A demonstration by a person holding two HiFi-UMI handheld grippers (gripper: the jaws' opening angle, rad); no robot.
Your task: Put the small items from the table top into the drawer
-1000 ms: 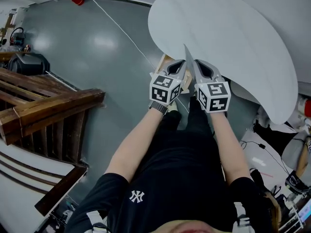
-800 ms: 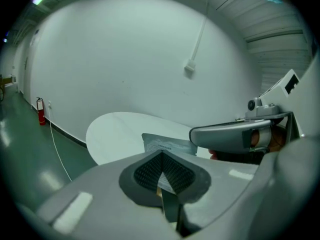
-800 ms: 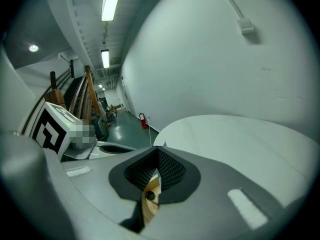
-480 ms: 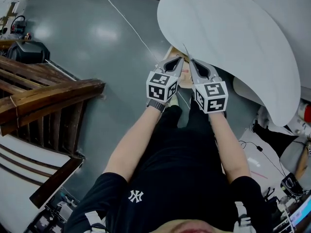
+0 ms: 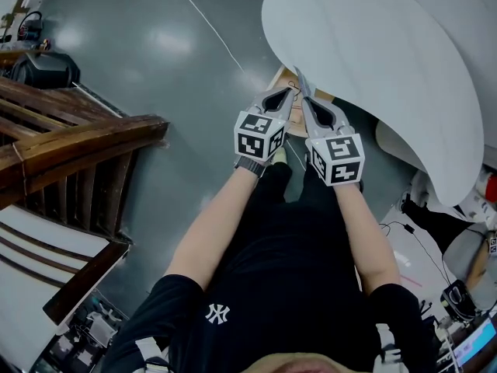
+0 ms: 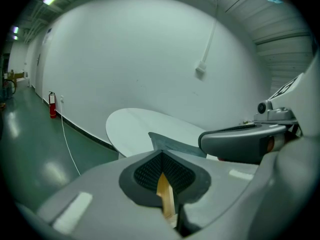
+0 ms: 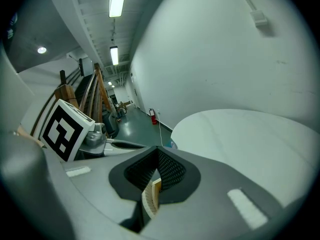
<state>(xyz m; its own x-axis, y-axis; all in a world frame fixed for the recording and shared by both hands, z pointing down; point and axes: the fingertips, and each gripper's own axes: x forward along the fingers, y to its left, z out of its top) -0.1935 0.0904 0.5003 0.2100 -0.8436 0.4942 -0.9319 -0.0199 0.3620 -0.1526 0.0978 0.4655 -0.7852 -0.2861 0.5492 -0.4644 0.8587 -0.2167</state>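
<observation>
Since a second ago both grippers have crept along together and sunk a touch. The pale wood of the drawer (image 5: 281, 78) now shows past their tips instead of beside the left one. From my station, the left gripper (image 5: 287, 93) and the right gripper (image 5: 305, 101) sit side by side, nearly touching. Both angle down at the near rim of the round white table (image 5: 373, 61). The drawer, a pale wooden box, sits tucked under that rim, just beyond the tips.

In the left gripper view I see the ribbed pads (image 6: 147, 171) meeting at their tips, so those jaws are closed. A strip of pale wood shows through the gap below the meeting point, and I cannot tell whether it is pinched or merely behind. The right gripper view reads the same: pads (image 7: 170, 171) together, jaws closed, a layered wooden edge visible in the gap beneath.

The person's bare forearms (image 5: 221, 208) reach straight out. A wooden rack (image 5: 70, 146) stands well off to the left on the grey floor (image 5: 155, 92), and a white cable (image 5: 208, 23) runs across it.
</observation>
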